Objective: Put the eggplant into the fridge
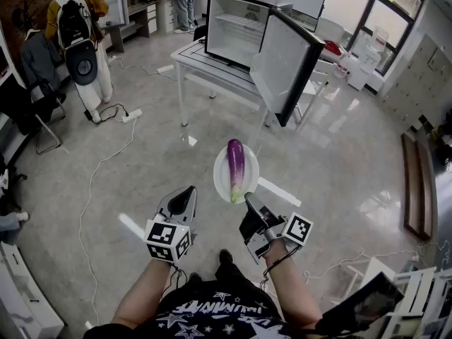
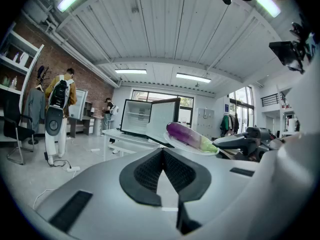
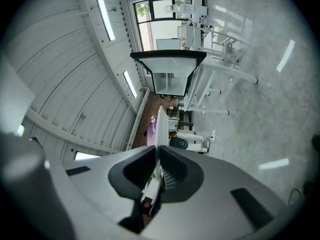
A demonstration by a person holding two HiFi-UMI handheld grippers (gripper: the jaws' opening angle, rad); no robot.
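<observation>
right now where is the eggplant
Head view, centre: the eggplant lies on a white plate that the right hand-held gripper pinches by its rim, short of the open fridge.

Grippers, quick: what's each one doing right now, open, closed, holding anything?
Left gripper: closed, empty.
Right gripper: closed on the rim of the plate carrying the eggplant.

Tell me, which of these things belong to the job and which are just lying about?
Job: purple eggplant; round white plate under it; right tongs, clamped on the plate's rim; open black fridge on the white table.

Lying about: white power strip with its cable on the floor; person wearing a backpack; left tongs, shut and empty.
</observation>
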